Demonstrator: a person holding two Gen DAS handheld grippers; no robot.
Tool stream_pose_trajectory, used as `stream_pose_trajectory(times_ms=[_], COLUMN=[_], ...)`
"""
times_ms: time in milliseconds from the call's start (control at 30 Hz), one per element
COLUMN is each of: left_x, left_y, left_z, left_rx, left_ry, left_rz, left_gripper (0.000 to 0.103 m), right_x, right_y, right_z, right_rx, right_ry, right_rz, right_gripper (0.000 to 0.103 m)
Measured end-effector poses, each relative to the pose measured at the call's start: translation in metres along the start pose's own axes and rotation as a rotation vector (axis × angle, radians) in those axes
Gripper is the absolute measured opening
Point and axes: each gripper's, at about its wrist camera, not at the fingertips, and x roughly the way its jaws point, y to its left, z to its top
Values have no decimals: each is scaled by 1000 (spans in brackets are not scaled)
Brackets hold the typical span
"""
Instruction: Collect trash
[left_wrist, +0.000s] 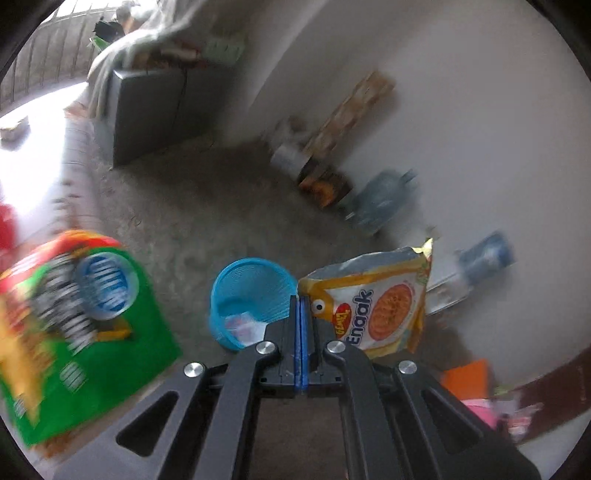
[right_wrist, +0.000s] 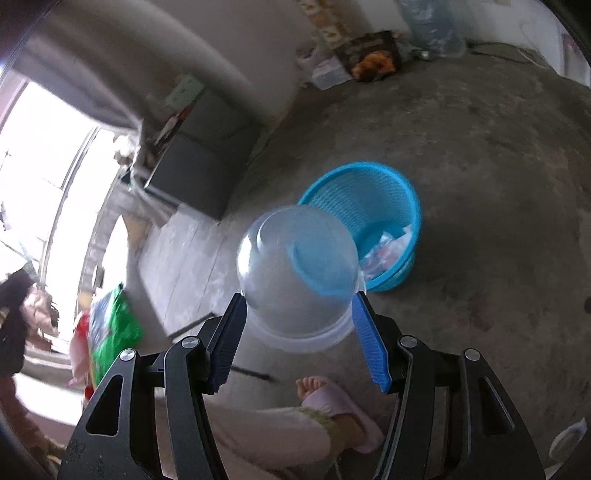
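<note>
My left gripper (left_wrist: 301, 300) is shut on the corner of a yellow snack wrapper (left_wrist: 384, 310), which hangs to the right of the fingers, above the floor. Just beyond the fingertips stands a blue mesh basket (left_wrist: 255, 263) with crumpled plastic in its bottom. In the right wrist view, my right gripper (right_wrist: 298, 298) holds a clear plastic cup (right_wrist: 295, 258) between its blue pads, rim towards the camera. The cup overlaps the near-left rim of the same basket (right_wrist: 354, 166). A blurred green snack bag (left_wrist: 92, 343) lies at the left, the green bag (right_wrist: 110, 325) also visible by the doorway.
Bare concrete floor surrounds the basket. A dark grey cabinet (left_wrist: 155, 110) stands by the bright doorway. Water jugs (left_wrist: 380, 199), a cardboard box (left_wrist: 321, 181) and a board lean along the white wall. A person's foot in a pink slipper (right_wrist: 332, 398) is below my right gripper.
</note>
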Motion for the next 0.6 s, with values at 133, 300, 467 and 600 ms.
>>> stream_pose_trajectory(times_ms=[133, 300, 467, 600], left_x=[105, 208, 283, 298], left_y=[-9, 3, 23, 31], left_z=[14, 18, 1, -9], left_rx=[17, -1, -15, -83], left_ry=[115, 220, 322, 379], left_rz=[180, 277, 327, 360], left_gripper=[0, 0, 4, 55], right_x=[13, 63, 88, 78], right_y=[-19, -43, -54, -70], right_z=[18, 46, 62, 55], right_rx=[38, 108, 126, 134], right_ry=[-14, 19, 28, 20], right_rz=[-21, -1, 5, -2], right_gripper=[51, 45, 44, 51])
